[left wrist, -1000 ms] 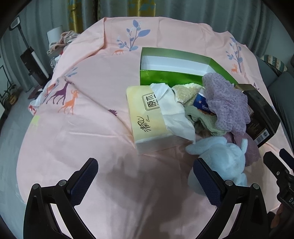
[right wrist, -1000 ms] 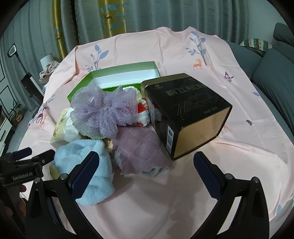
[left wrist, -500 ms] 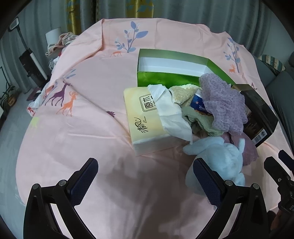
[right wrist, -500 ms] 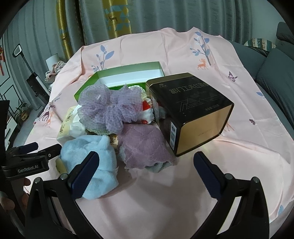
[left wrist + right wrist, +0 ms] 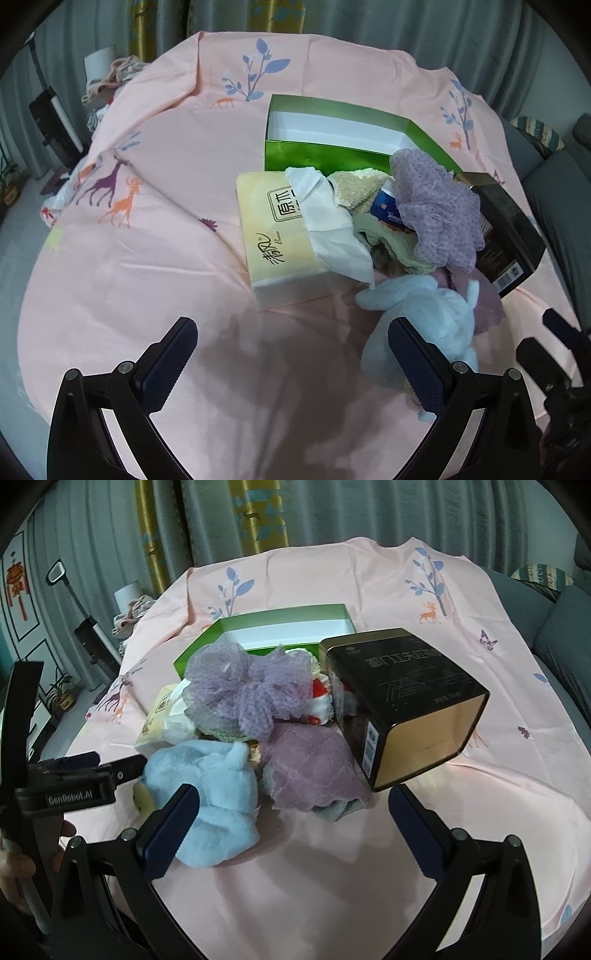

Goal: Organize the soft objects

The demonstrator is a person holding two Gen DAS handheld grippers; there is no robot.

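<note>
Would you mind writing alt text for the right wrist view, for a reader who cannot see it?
The open right gripper hovers over a pink tablecloth, facing a heap of soft things: a light blue plush, a mauve quilted cloth and a purple mesh pouf. A black and gold tin leans beside them, an empty green box behind.

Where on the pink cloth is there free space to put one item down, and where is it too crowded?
Free: the wide patch left of the tissue pack, toward the giraffe print, and the strip in front of the blue plush. The green box looks empty inside. Crowded: between the tissue pack and the black tin, where soft items are piled.
</note>
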